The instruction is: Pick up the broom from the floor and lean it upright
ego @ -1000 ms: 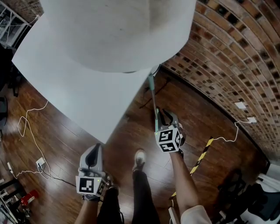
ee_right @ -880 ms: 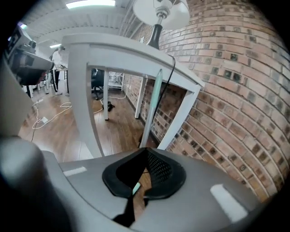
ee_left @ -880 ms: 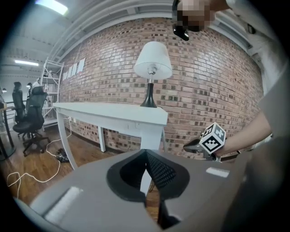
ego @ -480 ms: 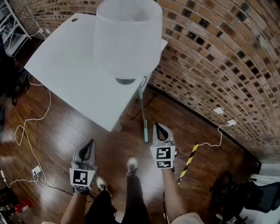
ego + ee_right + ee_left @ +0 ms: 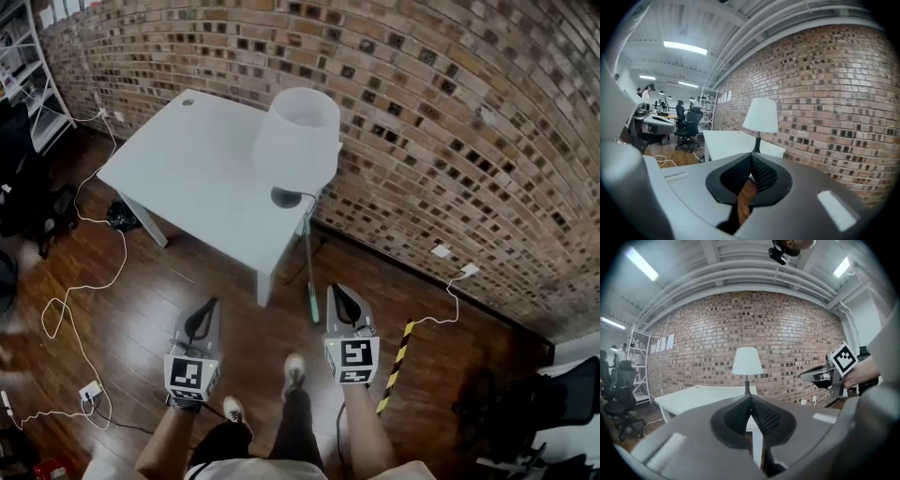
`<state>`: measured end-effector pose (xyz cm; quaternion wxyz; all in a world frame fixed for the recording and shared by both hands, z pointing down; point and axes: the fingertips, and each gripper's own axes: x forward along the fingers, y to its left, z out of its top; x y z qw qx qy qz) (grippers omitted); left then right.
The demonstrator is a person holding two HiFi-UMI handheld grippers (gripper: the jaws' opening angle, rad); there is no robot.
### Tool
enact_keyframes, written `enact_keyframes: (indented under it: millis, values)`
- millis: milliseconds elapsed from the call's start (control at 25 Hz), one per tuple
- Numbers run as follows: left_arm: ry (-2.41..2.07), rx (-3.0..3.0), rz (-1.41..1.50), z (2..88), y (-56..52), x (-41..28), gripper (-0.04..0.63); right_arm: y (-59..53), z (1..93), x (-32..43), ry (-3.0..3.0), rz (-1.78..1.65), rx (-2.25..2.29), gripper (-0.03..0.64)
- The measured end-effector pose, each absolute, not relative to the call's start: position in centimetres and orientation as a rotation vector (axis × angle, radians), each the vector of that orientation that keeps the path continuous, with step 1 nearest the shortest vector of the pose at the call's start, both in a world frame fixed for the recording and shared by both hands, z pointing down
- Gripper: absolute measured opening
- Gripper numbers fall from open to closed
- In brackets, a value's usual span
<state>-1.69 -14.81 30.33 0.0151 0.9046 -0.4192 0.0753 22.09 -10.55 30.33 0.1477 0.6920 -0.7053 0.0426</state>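
Note:
The broom (image 5: 308, 262) stands on end, its thin pole leaning at the corner of the white table (image 5: 187, 159), the teal grip (image 5: 312, 302) at the end nearer me. My right gripper (image 5: 338, 292) hangs just right of that grip, apart from it, shut and empty; its own view shows the jaws (image 5: 752, 158) closed with nothing between them. My left gripper (image 5: 208, 307) is further left over the wooden floor, also shut and empty (image 5: 750, 398). The right gripper (image 5: 820, 376) shows at the right of the left gripper view.
A white lamp (image 5: 296, 141) stands on the table's near corner against the brick wall (image 5: 450, 122). White cables (image 5: 84, 281) trail over the floor at left, and a yellow-black strip (image 5: 397, 361) lies at right. Office chairs (image 5: 686, 124) and shelving stand at far left.
The right gripper was at the broom's handle with jaws apart; now it is off the handle and shut. Both grippers and my view have risen, so table and lamp look farther away.

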Motion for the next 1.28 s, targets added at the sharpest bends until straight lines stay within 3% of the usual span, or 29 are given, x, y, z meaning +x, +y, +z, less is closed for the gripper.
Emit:
enact_keyframes:
  millis: [560, 1280]
  values:
    - [-1.284, 2.899, 0.175, 20.7, -7.4, -11.0, 0.000, 2.7, 18.9, 15.3, -1.969, 0.139, 2.177, 0.012]
    - [-1.161, 2.992, 0.041, 15.8, -1.2, -6.6, 0.000, 7.9, 14.6, 15.2, -2.103, 0.127, 2.256, 0.012]
